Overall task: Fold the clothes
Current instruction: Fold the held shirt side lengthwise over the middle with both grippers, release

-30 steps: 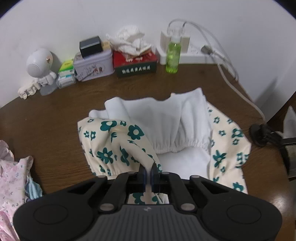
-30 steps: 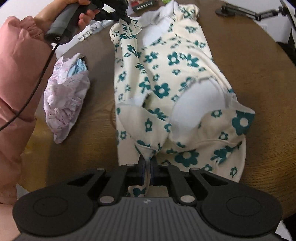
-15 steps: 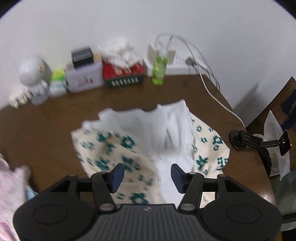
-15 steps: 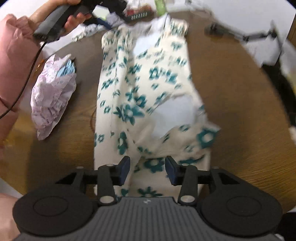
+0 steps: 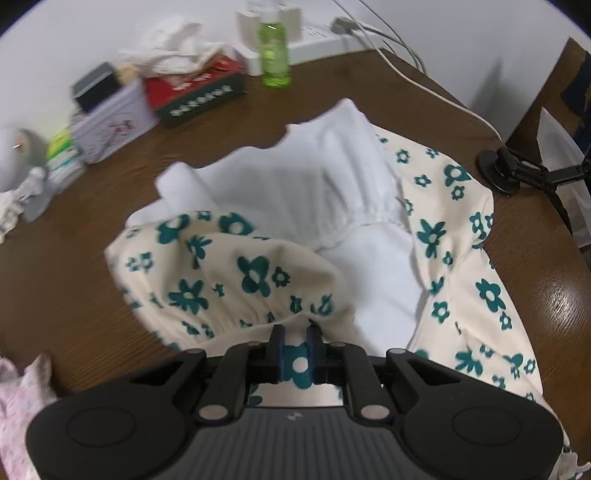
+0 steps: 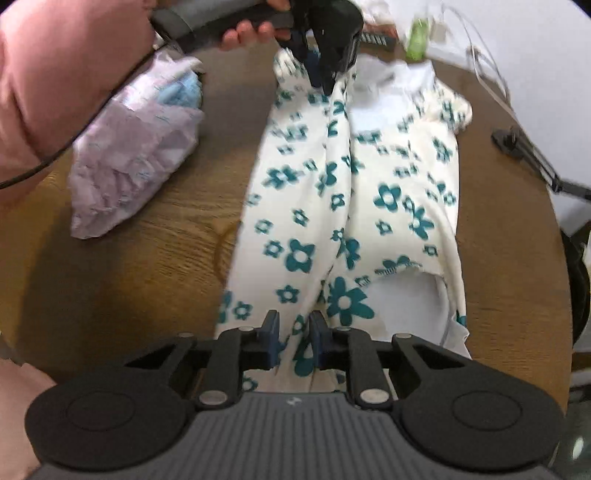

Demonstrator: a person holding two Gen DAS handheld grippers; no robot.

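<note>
Both the left gripper (image 5: pixel 295 338) and right gripper (image 6: pixel 293 328) pinch the floral garment (image 6: pixel 332 192). Behind it, a red tissue box (image 5: pixel 195 92) holds tissues (image 5: pixel 173 44); its lettering is unreadable.

This looks like a room in a home, not a lab or a shop. A round wooden table (image 5: pixel 92 302) stands against a plain white wall (image 5: pixel 110 33). At the wall side of the table there are everyday private things: a red tissue box (image 5: pixel 195 90) with tissues coming out, a small printed tin (image 5: pixel 114 122), a green bottle (image 5: pixel 274 55), a white power strip (image 5: pixel 314 38) with cables, and a little white astronaut figure (image 5: pixel 18 162). Soft clothes lie on the table: a flower-printed garment (image 6: pixel 332 206) and a pale pink bundle (image 6: pixel 136 147).
</note>
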